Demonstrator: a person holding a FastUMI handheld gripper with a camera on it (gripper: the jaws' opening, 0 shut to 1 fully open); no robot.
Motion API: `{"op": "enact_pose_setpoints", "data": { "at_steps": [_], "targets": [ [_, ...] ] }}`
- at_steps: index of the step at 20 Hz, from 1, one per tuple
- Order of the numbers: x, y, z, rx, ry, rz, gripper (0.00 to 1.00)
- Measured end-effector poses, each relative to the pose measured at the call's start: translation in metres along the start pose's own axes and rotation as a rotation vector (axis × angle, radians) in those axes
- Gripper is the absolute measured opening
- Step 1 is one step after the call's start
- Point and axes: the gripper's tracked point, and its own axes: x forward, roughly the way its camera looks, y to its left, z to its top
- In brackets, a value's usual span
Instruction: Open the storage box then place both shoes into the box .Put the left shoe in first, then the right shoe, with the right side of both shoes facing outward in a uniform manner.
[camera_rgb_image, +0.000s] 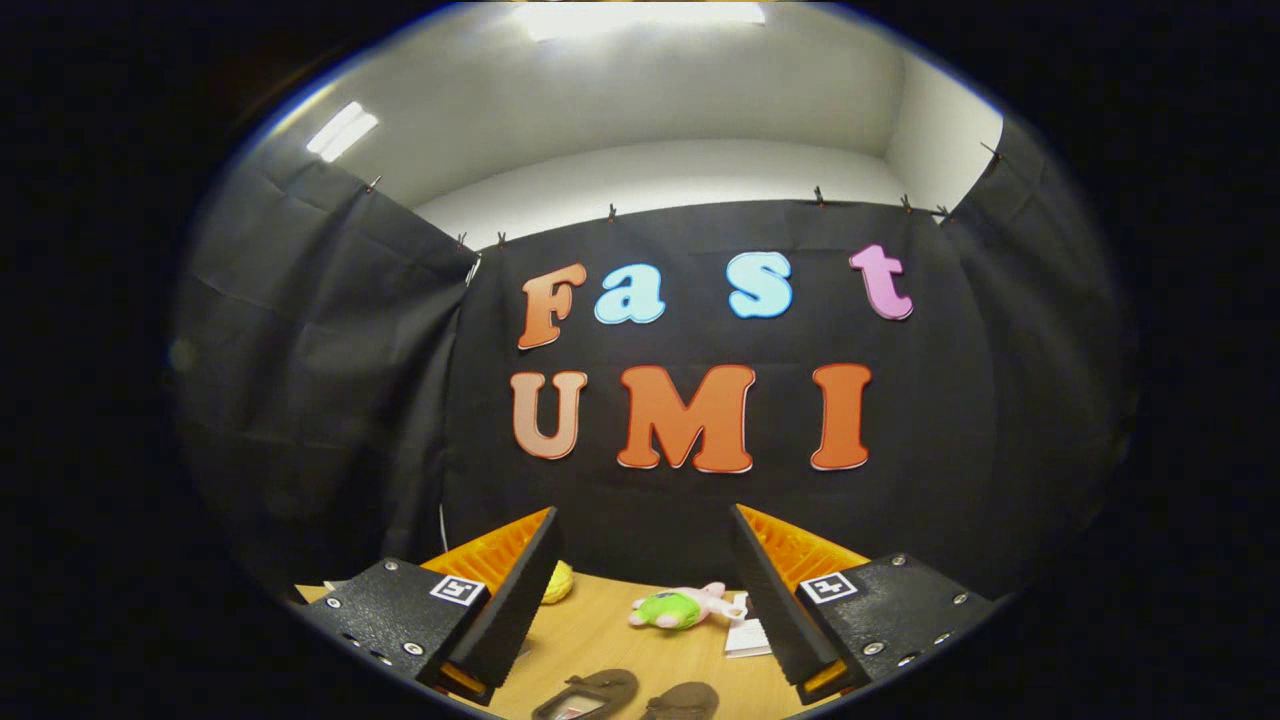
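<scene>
The hand-held gripper hangs wide open and empty above the counter. Two dark shoes, left shoe and right shoe, lie side by side just below and between its fingers. One plush toy, one yellow object and one card sit beyond.
</scene>
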Motion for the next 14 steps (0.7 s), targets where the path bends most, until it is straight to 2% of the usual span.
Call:
{"op": "enact_pose_setpoints", "data": {
  "at_steps": [7, 14],
  "targets": [
    [0.020, 0.037, -0.102, 0.169, 0.293, 0.122, 0.99],
    [0.019, 0.118, -0.189, 0.408, 0.561, 0.333, 1.00]
  ]
}}
